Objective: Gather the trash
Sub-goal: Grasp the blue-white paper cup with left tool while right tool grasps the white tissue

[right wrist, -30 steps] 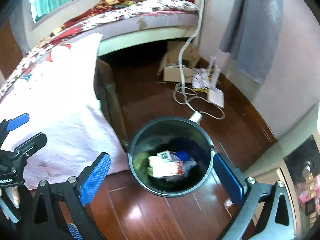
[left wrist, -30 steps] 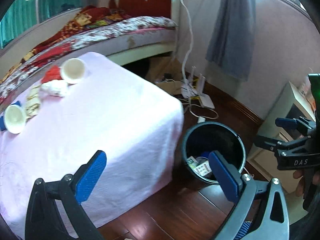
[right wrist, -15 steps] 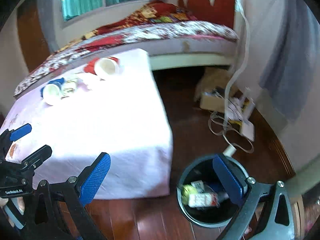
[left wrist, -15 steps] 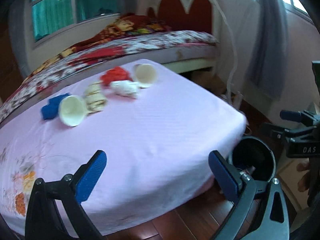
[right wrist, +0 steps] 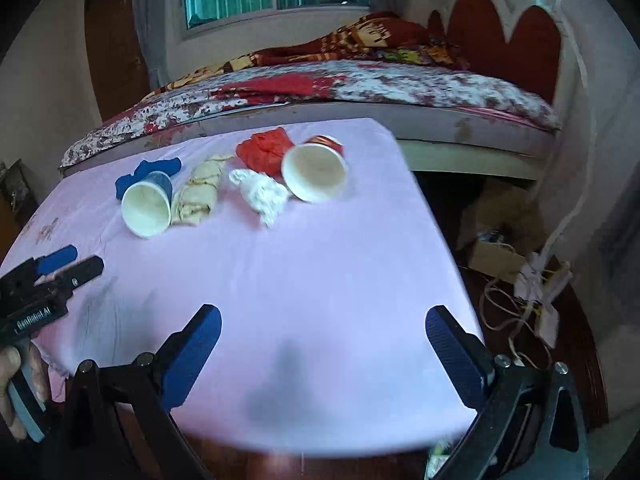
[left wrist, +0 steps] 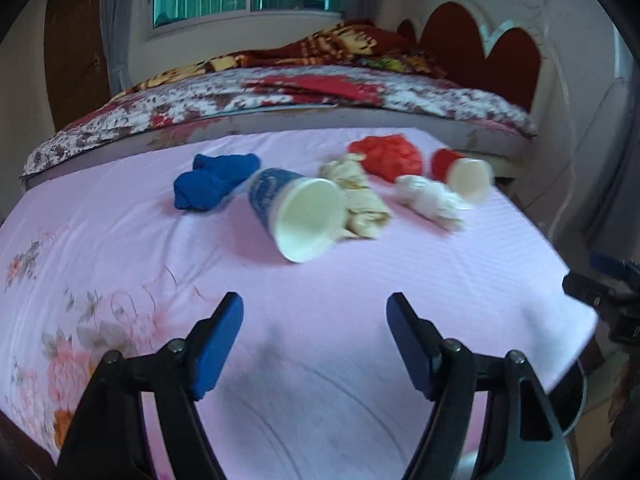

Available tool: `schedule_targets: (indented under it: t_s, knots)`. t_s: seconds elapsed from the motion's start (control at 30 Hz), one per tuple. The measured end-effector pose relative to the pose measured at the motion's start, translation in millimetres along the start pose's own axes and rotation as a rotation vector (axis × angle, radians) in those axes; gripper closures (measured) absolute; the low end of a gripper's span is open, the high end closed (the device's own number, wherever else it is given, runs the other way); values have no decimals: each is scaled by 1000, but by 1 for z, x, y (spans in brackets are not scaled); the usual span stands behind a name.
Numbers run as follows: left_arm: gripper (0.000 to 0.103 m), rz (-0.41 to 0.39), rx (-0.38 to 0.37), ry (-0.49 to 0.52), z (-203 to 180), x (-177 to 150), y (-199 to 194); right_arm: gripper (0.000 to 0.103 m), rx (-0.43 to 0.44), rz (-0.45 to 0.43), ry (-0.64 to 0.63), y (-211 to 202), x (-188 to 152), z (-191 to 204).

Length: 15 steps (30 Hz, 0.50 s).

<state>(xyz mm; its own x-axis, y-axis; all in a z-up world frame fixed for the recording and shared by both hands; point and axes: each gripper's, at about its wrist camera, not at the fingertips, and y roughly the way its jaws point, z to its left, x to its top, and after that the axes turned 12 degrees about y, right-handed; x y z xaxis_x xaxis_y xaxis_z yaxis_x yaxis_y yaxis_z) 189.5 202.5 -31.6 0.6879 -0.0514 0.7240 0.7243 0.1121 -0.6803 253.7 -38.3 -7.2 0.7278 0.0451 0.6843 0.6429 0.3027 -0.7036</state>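
Observation:
Trash lies in a row at the far side of the pink-clothed table (left wrist: pixel 360 300): a blue crumpled wad (left wrist: pixel 212 186), a blue paper cup (left wrist: pixel 298 214) on its side, a beige wrapper (left wrist: pixel 360 204), a white tissue wad (left wrist: pixel 430 200), a red wad (left wrist: pixel 386 156) and a red paper cup (left wrist: pixel 464 174) on its side. My left gripper (left wrist: pixel 315 320) hovers over the near part of the table, its jaws closing with nothing between them. My right gripper (right wrist: pixel 323 330) is open and empty over the table's (right wrist: pixel 320 280) near right corner. The same cups (right wrist: pixel 148 208) (right wrist: pixel 314 172) show in the right wrist view.
A bed (left wrist: pixel 320 96) with a patterned quilt stands behind the table, under a window. The black bin's rim (left wrist: pixel 578 404) peeks out at the table's right edge. Cables and a cardboard box (right wrist: pixel 496 256) lie on the wooden floor to the right.
Both grippers have swung left from above the black bin to over the table, so the trash row now faces them. The left gripper's jaws have narrowed.

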Motion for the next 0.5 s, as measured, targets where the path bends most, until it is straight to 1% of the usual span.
schedule_targets:
  t_s: [0.07,0.13,0.2,0.27,0.33,0.43,0.5]
  knots:
    - [30,5,-2,-14,7,4,10,1,0,11,-31,22,13,16]
    - [31,5,-1,-18,12,8,18,5,8,25,-55,44,24,31]
    - [32,7,-1,-15,17,13,29,14,1,41,-77,65,33,42]
    - [32,19,5,-14,24,19,43,16,12,60,-79,81,42,48]
    - [37,39,5,-23,30,23,55,20,16,79,-79,97,49,53]
    - [44,57,-19,-43,39,25,69,29,18,120,-94,118,54,62]
    - [55,77,-39,-49,42,27,77,35,21,137,-93,129,57,67]
